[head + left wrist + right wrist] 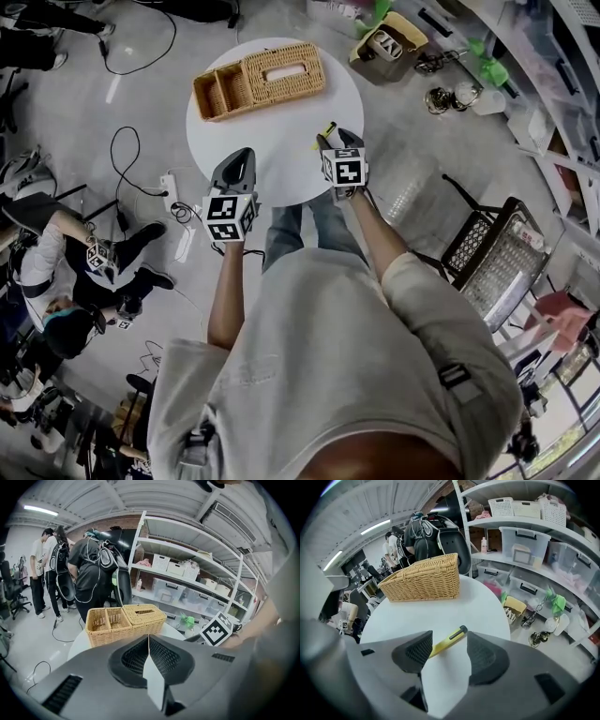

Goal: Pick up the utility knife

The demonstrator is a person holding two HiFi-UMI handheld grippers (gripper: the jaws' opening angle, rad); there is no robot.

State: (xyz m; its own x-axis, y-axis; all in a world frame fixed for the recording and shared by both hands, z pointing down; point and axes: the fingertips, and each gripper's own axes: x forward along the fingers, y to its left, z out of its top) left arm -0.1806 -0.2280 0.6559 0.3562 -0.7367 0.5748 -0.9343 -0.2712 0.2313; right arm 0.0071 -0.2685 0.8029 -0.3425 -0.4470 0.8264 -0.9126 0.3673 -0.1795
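Knife [447, 641] near table rim [493, 612] — tool [451, 646] astride

The utility knife [445, 642] has a yellow body that looks like smooth plastic with a slight sheen, and a dark clip and end. The round table [281, 155] is white, smooth and matt. The basket [260, 81], in the upper part of the head view, is tan woven wicker, rough to look at. The right gripper [450, 633] and left gripper [149, 639] have matt grey shells that look like plastic. Their pads [417, 651] are dark with a fine grid texture. The floor [122, 103] is grey and glossy, streaked with light. At the right of the right gripper view, translucent plastic bins [525, 541] fill white-painted shelving [463, 522] that looks like metal.
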